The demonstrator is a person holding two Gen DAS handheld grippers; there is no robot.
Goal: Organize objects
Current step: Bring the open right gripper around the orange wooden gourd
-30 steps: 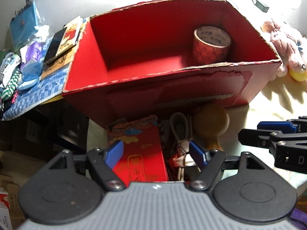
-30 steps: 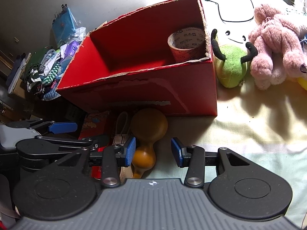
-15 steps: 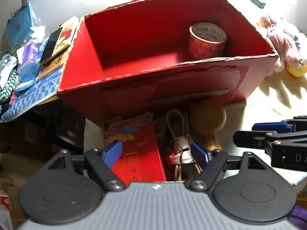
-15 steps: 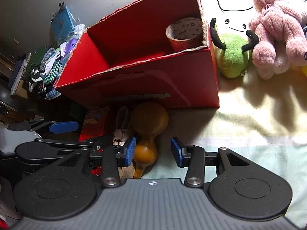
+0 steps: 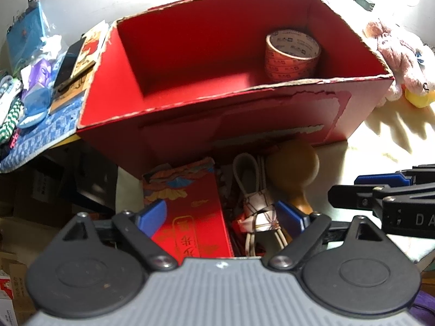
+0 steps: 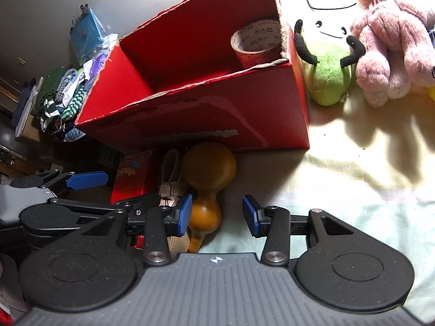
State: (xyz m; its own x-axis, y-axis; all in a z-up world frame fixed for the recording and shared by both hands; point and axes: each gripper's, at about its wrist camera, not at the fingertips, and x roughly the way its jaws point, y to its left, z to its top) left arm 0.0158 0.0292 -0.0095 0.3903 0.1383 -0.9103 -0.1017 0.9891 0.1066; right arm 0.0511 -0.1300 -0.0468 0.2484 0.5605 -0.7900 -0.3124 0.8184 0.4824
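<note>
I had both tools poised over the small heap in front of the red box (image 5: 244, 114), and I judged the step in hand to be choosing and reaching for the next piece to go into it. The left tool (image 5: 220, 216) was spread wide and carried nothing; beneath it lay the red packet (image 5: 195, 217), with the bundled cord (image 5: 258, 206) just beside it. The right tool (image 6: 216, 214) was also parted, more narrowly, and empty, with the brown gourd (image 6: 208, 174) lying near its left fingertip, neck toward me and its round end against the foot of the box.

Inside the box only the roll of tape (image 5: 292, 54) stood, in the far right corner, so I took the sorting to be barely begun. The green plush (image 6: 326, 76) and the pink plush (image 6: 391, 35) sat on the pale table cover (image 6: 353, 163) to the right of the box, the green one touching its side wall.

As I read it, the next move called for shifting the right tool a little leftward so the gourd's narrow waist sat between the fingers, then closing gently, since the smooth, rounded shell looked liable to slip. The left tool needed to keep off, as the two were close together. After that, a lift over the torn front wall.
</note>
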